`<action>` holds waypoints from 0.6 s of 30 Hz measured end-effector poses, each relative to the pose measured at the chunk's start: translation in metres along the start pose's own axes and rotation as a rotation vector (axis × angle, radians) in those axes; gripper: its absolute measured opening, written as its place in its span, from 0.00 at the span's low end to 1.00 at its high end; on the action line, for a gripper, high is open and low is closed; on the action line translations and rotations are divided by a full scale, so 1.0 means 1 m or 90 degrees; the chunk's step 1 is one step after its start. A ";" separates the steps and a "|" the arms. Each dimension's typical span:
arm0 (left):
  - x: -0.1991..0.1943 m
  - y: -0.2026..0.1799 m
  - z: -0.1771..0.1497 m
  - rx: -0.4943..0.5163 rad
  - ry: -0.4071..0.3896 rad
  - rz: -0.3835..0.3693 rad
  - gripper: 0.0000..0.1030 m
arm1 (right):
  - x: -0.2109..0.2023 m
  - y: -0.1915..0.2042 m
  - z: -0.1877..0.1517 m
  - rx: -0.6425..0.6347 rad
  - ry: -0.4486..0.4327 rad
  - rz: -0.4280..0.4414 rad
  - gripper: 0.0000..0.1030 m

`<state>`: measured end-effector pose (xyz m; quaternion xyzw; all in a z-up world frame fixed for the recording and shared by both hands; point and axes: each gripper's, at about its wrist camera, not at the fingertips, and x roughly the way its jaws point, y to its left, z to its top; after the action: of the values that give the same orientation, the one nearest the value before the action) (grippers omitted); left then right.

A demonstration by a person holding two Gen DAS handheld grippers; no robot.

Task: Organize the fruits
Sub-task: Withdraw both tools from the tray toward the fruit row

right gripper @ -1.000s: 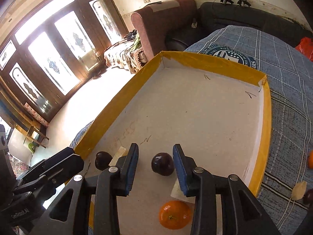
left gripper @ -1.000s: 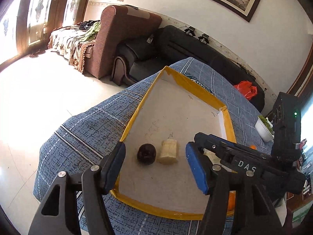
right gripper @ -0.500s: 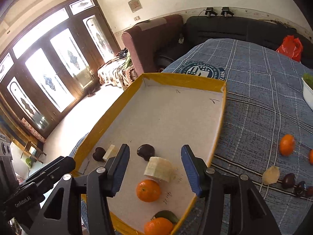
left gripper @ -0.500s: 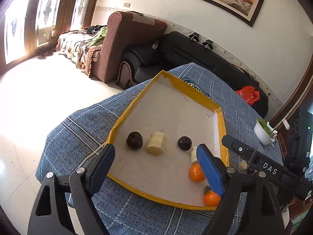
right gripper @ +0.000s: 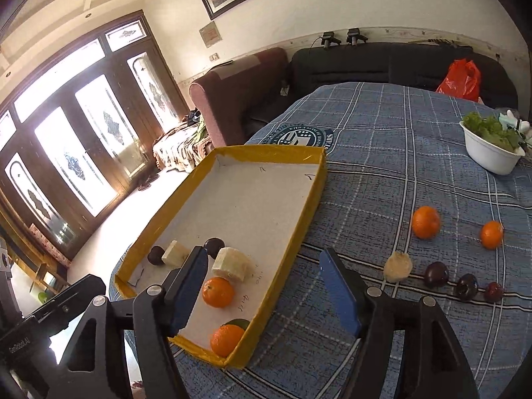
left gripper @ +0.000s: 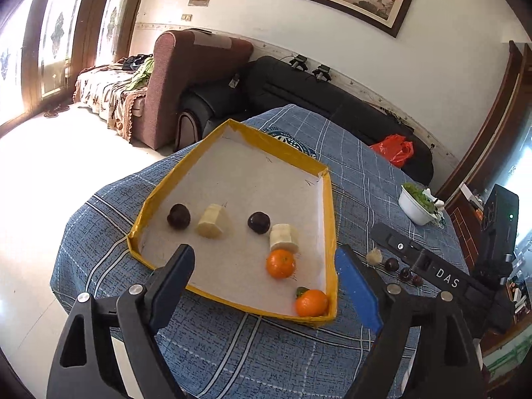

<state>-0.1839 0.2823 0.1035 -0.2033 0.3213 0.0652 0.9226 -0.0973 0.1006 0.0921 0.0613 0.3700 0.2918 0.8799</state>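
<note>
A yellow-rimmed tray (left gripper: 327,206) (right gripper: 316,183) lies on the blue checked tablecloth. It holds two dark plums (left gripper: 179,216) (left gripper: 258,222), two banana pieces (left gripper: 212,224) (left gripper: 283,236) and two oranges (left gripper: 280,263) (left gripper: 312,302). My left gripper (left gripper: 264,266) hovers open above the tray's near edge, holding nothing. My right gripper (right gripper: 264,259) hangs over the tray's near right corner. Its jaws are opening, with nothing between them. On the cloth to the right lie two oranges (right gripper: 425,222) (right gripper: 491,234), a banana piece (right gripper: 397,266) and three plums (right gripper: 435,274).
A white bowl of greens (right gripper: 492,153) stands at the table's far right. Beyond the table are a black sofa (left gripper: 299,89) with a red bag (right gripper: 460,78) on it and a brown armchair (left gripper: 186,66). The table edge drops to pale floor on the left.
Both grippers have drawn back and up from the tray. The right gripper's jaws have spread away from the dark plum, which now lies in the tray. The left gripper's jaws have widened.
</note>
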 end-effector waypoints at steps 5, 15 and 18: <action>0.009 -0.023 -0.008 0.021 0.019 -0.018 0.83 | -0.018 -0.023 -0.009 0.020 -0.014 -0.023 0.75; 0.029 -0.067 -0.024 0.072 0.057 -0.046 0.83 | -0.044 -0.098 -0.026 0.101 -0.024 -0.081 0.75; 0.040 -0.079 -0.029 0.085 0.073 -0.050 0.83 | -0.048 -0.116 -0.032 0.119 -0.025 -0.093 0.75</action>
<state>-0.1488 0.1979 0.0842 -0.1568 0.3693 -0.0043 0.9160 -0.0914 -0.0256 0.0615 0.1217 0.3820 0.1896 0.8963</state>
